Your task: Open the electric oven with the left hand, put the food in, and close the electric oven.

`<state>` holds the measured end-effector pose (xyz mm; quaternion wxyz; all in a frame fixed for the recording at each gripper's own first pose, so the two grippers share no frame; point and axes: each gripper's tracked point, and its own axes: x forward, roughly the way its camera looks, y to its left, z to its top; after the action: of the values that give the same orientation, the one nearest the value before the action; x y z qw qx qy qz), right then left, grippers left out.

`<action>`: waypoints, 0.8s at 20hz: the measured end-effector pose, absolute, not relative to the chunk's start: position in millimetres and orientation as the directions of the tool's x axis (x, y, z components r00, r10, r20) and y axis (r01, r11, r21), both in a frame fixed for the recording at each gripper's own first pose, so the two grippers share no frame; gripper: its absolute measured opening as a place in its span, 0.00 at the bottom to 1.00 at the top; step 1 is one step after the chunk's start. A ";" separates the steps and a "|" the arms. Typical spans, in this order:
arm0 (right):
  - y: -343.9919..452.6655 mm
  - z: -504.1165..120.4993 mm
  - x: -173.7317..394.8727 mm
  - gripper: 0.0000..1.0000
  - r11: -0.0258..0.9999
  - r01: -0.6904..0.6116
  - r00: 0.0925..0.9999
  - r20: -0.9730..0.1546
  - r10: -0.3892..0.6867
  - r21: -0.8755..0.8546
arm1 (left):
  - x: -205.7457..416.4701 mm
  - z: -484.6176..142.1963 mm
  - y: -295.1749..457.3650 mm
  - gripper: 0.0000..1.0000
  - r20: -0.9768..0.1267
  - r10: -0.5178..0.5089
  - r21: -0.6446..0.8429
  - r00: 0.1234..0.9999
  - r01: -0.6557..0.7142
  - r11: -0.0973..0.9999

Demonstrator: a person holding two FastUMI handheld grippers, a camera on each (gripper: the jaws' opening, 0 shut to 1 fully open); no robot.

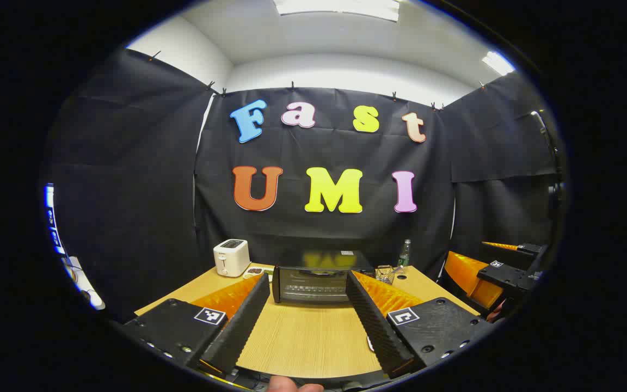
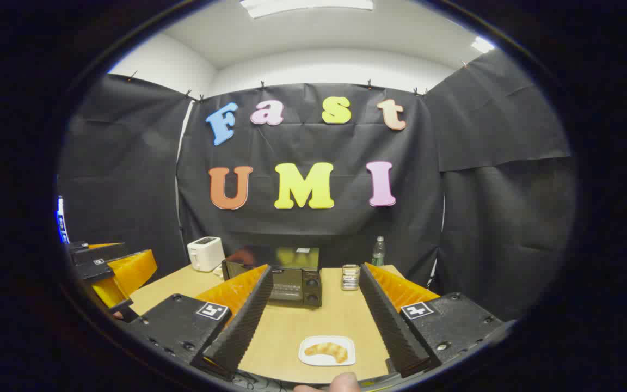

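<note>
A black electric oven stands at the back of the wooden table, door closed; it also appears in the right gripper view. A croissant lies on a small white plate near the table's front edge. My left gripper is open, held back from the oven, with nothing between its fingers. My right gripper is open too, above the table with the plate low between its fingers. The right gripper shows at the right of the left gripper view, and the left gripper at the left of the right gripper view.
A white toaster sits left of the oven. Right of the oven are a wire-mesh holder and a plastic bottle. In the right gripper view a jar-like container stands beside the oven. Black cloth walls surround the table.
</note>
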<state>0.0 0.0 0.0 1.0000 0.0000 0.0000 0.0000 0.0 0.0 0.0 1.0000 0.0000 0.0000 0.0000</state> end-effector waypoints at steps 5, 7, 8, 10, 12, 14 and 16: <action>-7.6 -6.6 -0.8 0.99 1.000 0.018 1.000 -0.018 -0.017 0.011 | 0.5 -5.3 -0.1 0.93 -0.008 0.005 0.004 1.000 -0.005 1.000; -7.6 -12.0 -1.4 0.99 1.000 0.018 0.999 -0.032 -0.018 0.012 | -0.5 -8.1 -0.6 0.93 -0.015 0.003 0.001 1.000 -0.003 1.000; -8.9 -15.9 -1.5 0.99 1.000 0.021 0.999 -0.045 -0.020 0.011 | -0.7 -10.2 -1.9 0.93 -0.020 0.000 0.000 1.000 0.000 1.000; -10.6 -18.8 -2.3 0.99 1.000 0.023 0.998 -0.055 -0.022 0.011 | 0.5 -11.7 -4.3 0.93 -0.024 -0.004 -0.001 1.000 0.004 1.000; -11.5 -18.6 -2.5 0.99 1.000 0.025 0.998 -0.056 -0.024 0.010 | -0.2 -12.7 -4.0 0.93 -0.025 -0.005 -0.006 1.000 0.005 1.000; -12.0 -17.7 -0.8 0.99 1.000 0.025 0.998 -0.056 -0.024 0.005 | 0.5 -13.4 -4.9 0.92 -0.023 -0.004 -0.011 1.000 0.004 1.000; -12.2 -18.7 0.5 0.99 1.000 0.021 0.998 -0.060 -0.021 0.000 | 0.9 -14.1 -7.3 0.93 -0.023 -0.008 -0.017 1.000 0.008 1.000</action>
<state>0.5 -12.2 -18.7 0.9995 0.0003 0.0298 -0.0106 0.9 -7.3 -14.1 0.9999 -0.0086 0.0113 -0.0041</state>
